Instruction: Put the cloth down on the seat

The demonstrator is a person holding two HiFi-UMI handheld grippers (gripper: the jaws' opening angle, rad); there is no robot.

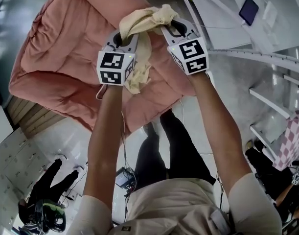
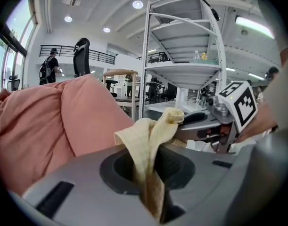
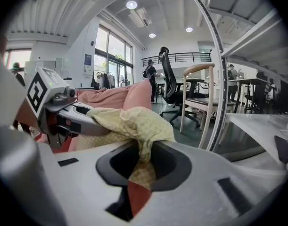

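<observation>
The cloth [image 1: 142,23] hung bunched between both grippers over the pink seat [image 1: 61,53], at 12 o'clock in the head view. The left gripper [image 1: 125,33] had its fingers nearly closed, pinching a fold. The right gripper [image 1: 181,28] stood slightly wider, gripping the other end. If one side released first, the cloth would probably swing, snag on the other fingers, or slip off the seat's 5 o'clock edge.

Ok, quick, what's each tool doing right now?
Left tool: closed on the cloth.
Right tool: closed on the same cloth.
</observation>
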